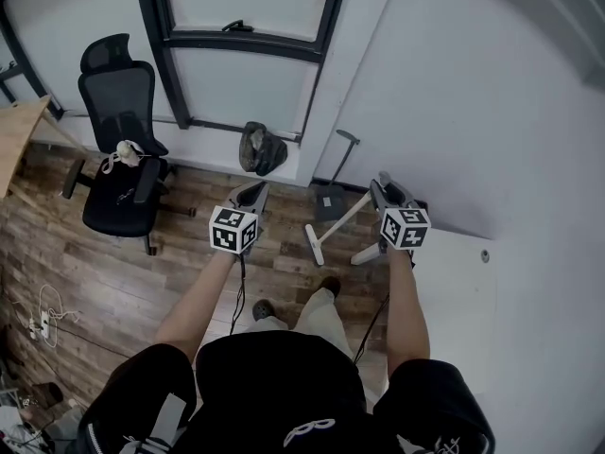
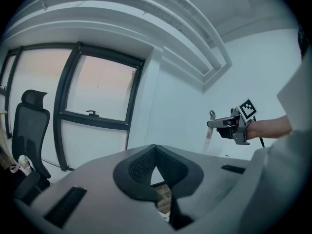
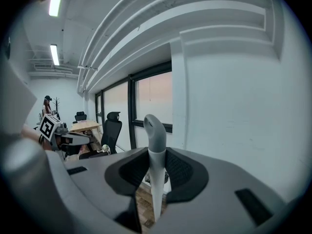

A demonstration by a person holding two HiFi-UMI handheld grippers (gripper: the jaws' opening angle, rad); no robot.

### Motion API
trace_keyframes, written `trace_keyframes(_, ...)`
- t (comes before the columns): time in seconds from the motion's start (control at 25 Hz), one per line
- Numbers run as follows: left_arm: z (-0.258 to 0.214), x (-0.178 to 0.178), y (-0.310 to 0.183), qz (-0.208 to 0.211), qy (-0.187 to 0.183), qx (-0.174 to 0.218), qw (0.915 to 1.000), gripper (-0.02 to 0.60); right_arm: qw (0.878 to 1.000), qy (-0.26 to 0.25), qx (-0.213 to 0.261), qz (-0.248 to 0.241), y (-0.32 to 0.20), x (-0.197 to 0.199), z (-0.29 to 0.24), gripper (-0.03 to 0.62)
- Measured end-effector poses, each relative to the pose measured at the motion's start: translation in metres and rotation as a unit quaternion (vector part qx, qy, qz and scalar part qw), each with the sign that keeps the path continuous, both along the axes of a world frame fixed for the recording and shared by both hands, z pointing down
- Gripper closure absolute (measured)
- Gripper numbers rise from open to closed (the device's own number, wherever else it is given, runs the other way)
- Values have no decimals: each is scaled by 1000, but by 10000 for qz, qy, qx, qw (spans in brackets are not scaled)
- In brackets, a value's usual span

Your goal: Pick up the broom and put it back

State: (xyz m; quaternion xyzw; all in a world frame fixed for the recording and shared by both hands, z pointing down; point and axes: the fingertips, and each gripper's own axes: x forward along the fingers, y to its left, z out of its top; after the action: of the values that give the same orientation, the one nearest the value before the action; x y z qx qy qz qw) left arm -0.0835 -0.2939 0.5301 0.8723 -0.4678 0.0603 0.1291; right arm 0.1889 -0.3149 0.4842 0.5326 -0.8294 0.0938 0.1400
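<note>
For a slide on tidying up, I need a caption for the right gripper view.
Right tool clamped on the broom's white handle, grey hooked end up, window and black office chair beyond.

Head downward; both others toward window point(image 1: 244, 3)

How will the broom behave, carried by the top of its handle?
The broom has a stiff-looking pole, so it likely won't flex. Clamped near its grey cap by the right gripper, the long lower end may swing. The smooth pole might slip.
</note>
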Motion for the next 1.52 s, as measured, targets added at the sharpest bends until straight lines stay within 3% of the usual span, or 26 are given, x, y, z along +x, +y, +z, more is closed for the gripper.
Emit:
trace_keyframes(0.48, 8, -18, -8, -252, -9, -15, 9997, 565, 9996, -11, -5, -278, -30, -24, 12, 480)
trace_keyframes(0.84, 22, 3, -51, -252, -102, -74, 9996, 565, 9984, 3, -305, -473, -75, -22, 51, 480)
trace_keyframes(1.52, 77, 48, -162, -258, -254, -623, 9974, 565, 9855, 369, -1199, -1139, -182, -24, 163, 480)
